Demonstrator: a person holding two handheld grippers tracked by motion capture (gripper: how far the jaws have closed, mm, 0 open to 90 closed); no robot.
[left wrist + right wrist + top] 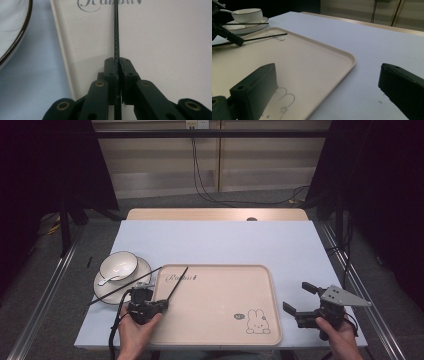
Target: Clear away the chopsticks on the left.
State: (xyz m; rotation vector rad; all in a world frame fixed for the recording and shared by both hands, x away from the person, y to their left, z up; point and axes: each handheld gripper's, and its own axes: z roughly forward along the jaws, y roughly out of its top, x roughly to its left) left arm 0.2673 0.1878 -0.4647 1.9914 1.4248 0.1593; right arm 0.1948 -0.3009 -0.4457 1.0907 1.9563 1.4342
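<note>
A: High view. The left gripper sits at the near-left corner of the tray, jaws clenched on a thin black chopstick. The stick runs up and away from the jaws, slanting over the tray's top-left corner, beside the printed script.

B: And the second one?

A: A second chopstick lies across the front rim of the saucer, well left of the held one. The saucer carries a white bowl with a dark rim and a white spoon. The right gripper hovers over the desk just off the tray's right edge, jaws released, nothing between them.

B: Left gripper view?

A: Jaws pressed together on the chopstick; its surface shows a fine woven pattern. It points straight ahead over the tray toward the script. Whether its tip touches the tray I cannot tell.

B: Right gripper view?

A: Both jaws spread wide, tray corner between them, rabbit drawing at the near edge. Far left, the held chopstick stands out level above the tray.

B: Surface, room?

A: Pale blue desk cover on a wooden top; dark curtains at both sides, cables hanging down the back wall onto a grey floor.
</note>
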